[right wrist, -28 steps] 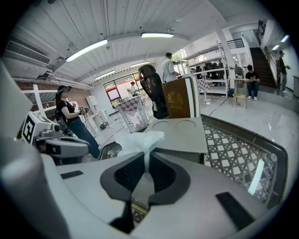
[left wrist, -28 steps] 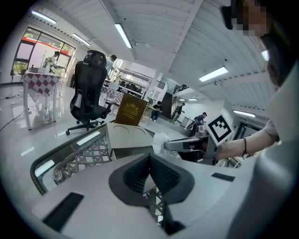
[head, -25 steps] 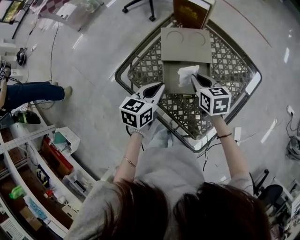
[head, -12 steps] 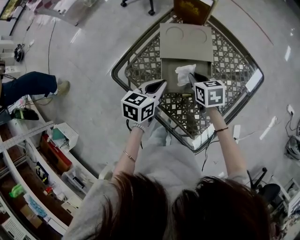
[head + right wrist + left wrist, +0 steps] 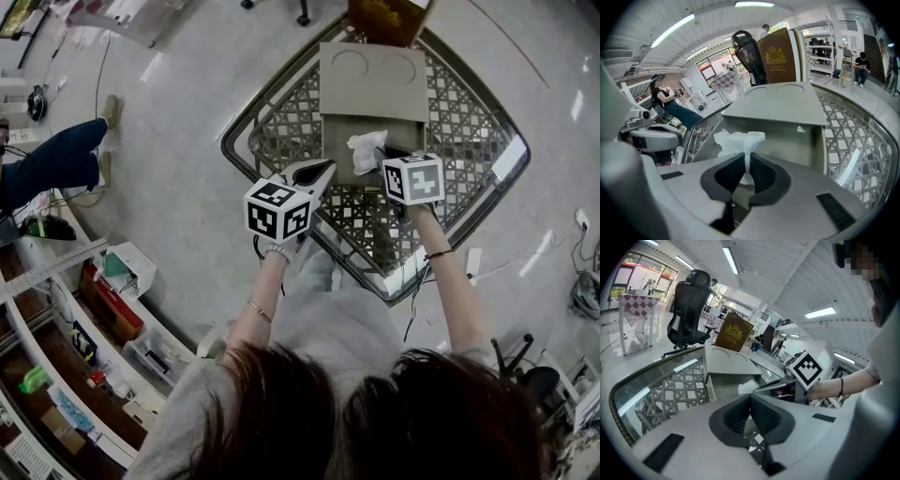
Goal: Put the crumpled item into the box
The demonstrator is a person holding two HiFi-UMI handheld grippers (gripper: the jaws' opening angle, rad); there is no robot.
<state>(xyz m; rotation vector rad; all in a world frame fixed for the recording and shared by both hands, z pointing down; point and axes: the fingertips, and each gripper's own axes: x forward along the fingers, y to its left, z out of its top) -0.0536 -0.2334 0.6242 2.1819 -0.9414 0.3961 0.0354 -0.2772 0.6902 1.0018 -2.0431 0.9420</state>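
Observation:
A crumpled white tissue point(image 5: 739, 141) is pinched between the jaws of my right gripper point(image 5: 746, 165), which is shut on it. In the head view the tissue point(image 5: 365, 150) hangs over the open grey box point(image 5: 343, 157), whose lid point(image 5: 372, 80) is folded back. From the right gripper view the box's inside point(image 5: 787, 140) lies just beyond the tissue. My left gripper point(image 5: 319, 173) is at the box's left edge, its jaws together and nothing between them. In the left gripper view its jaws point(image 5: 750, 409) meet, with the tissue point(image 5: 747, 387) and the right gripper's marker cube point(image 5: 806, 370) ahead.
The box sits on a glass table with a lattice base point(image 5: 450, 122). A brown bag with a gold crest point(image 5: 386, 19) stands behind the lid. A black office chair point(image 5: 691, 308) is at the far side. A seated person's legs point(image 5: 52, 164) and shelves point(image 5: 75, 328) lie to the left.
My right gripper has carried the tissue slightly left and forward, over the box opening. The left gripper has edged up a little. The seated person's legs shifted.

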